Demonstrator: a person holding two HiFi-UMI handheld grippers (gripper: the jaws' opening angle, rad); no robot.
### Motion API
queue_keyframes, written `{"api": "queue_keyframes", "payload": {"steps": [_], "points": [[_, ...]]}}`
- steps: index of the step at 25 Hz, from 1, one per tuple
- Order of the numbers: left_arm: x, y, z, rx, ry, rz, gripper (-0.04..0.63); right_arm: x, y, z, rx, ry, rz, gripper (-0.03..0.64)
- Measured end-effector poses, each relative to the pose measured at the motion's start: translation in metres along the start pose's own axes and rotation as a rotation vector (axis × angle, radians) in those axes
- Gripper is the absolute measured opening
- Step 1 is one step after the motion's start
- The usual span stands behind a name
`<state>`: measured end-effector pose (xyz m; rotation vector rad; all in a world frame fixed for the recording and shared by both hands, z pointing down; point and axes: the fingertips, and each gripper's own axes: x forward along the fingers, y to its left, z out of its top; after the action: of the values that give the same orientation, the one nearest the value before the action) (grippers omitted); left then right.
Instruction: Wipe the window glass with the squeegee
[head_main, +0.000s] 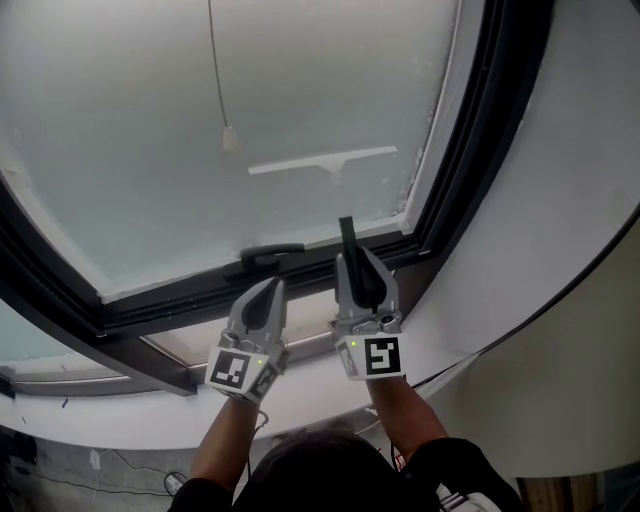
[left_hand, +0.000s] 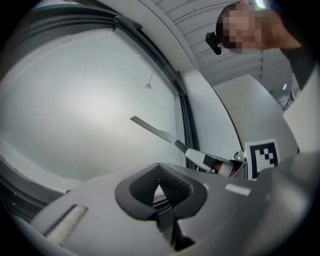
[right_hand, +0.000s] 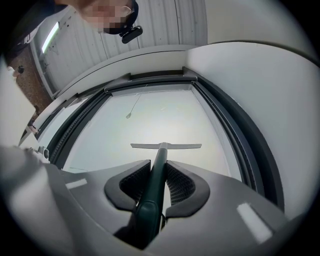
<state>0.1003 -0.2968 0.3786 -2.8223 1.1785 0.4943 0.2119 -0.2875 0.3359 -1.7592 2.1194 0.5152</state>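
1. One white-bladed squeegee with a dark green handle (head_main: 322, 162) is showing.
2. Two grey plastic tools are showing: left tool (head_main: 271, 288), right tool (head_main: 352, 258).
3. One frosted window pane (head_main: 130, 150) is showing.
4. One thin hanging cord (head_main: 215, 70) and one black window handle (head_main: 265, 255) are showing.

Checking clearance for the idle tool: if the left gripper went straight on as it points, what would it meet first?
Probably the dark window handle on the lower frame, just ahead of the left gripper; depth is unclear, so perhaps the frame itself.

Right tongs (head_main: 349, 258) hold the squeegee (head_main: 320, 161) on the window glass (head_main: 130, 120); left tongs (head_main: 271, 288) alongside
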Motion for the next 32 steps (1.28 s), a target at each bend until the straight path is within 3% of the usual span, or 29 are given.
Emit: {"api": "queue_keyframes", "payload": {"steps": [15, 32], "points": [[-0.005, -0.006, -0.025, -0.022, 0.06, 0.011, -0.003, -0.024, 0.004, -0.033, 0.034, 0.083, -0.013, 0.097], [-0.012, -0.007, -0.037, -0.03, 0.093, 0.016, -0.002, -0.037, 0.01, -0.046, 0.051, 0.105, -0.019, 0.097]]}}
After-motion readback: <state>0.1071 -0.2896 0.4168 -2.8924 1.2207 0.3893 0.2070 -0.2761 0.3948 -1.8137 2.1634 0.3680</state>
